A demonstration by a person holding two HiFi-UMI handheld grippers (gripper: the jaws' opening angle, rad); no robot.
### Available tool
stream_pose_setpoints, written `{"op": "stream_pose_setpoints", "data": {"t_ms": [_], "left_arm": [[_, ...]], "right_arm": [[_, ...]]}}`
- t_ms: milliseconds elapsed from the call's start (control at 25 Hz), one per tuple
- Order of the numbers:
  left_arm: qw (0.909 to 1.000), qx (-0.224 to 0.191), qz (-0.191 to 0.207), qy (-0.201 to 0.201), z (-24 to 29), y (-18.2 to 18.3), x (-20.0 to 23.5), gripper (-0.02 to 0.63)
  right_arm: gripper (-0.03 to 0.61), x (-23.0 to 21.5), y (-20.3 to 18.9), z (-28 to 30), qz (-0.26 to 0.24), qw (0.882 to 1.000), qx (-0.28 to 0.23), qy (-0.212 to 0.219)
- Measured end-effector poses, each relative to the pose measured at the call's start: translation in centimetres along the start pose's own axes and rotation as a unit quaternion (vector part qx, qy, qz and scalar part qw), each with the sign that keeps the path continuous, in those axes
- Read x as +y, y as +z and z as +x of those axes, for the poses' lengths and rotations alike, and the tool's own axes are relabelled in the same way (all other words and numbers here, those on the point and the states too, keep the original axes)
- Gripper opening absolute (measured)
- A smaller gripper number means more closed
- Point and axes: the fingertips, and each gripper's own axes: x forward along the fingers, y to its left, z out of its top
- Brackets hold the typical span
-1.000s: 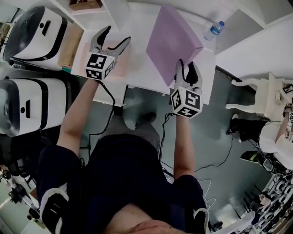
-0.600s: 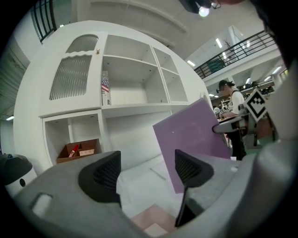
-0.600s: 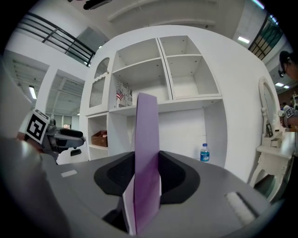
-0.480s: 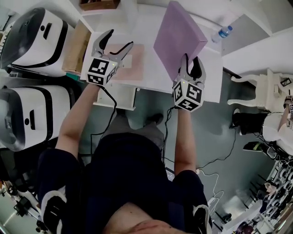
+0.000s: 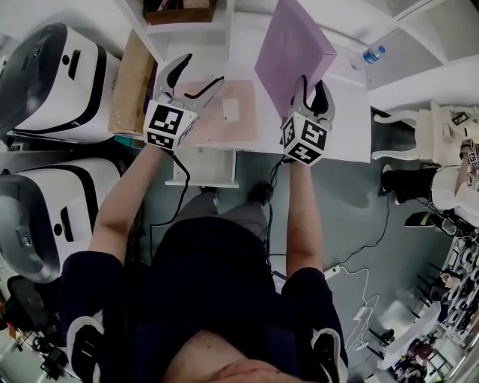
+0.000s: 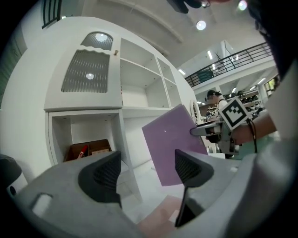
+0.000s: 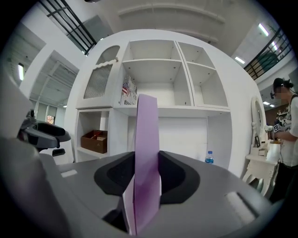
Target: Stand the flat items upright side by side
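A tall white wooden shelf unit with open compartments stands at the back of the white table. No flat item is yet parked upright against it or in it, so by my reading the task is at its first item.

The flat, thin purple board is the largest of the task's things. It is raised off the flat and held on edge over the table, in front of the shelf unit, and it looks close to vertical in the right gripper view. Whether its lower corner touches the table I cannot tell. It has been stood up but not set down anywhere.

The flat, pale pink board lies face-up on the table, just left of the purple board. This one is untouched and has yet to be raised and placed beside the other.

The right tool is clamped narrow on the near edge of the purple board, a pad pressing on each face. The left tool hangs above the pink board with its jaws wide and nothing between them.

A brown cardboard box sits in a low shelf compartment at the left, and a small clear plastic water bottle stands well off to the right.
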Motion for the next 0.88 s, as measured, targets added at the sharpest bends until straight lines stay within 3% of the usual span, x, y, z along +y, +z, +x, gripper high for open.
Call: {"op": "stream_pose_setpoints", "data": {"t_ms": [280, 880], "left_arm": [[0.9999, -0.002, -0.007, -0.008, -0.6, -0.5, 1.0, 0.376], [0.9990, 0.027, -0.008, 0.034, -0.4, -2.5, 4.8, 0.376]], "right_arm": [[0.149, 1.4, -1.0, 2.4, -0.014, 1.000, 0.004, -0.017], [0.150, 5.1, -3.6, 12.7, -0.035, 0.999, 0.000, -0.003]]}}
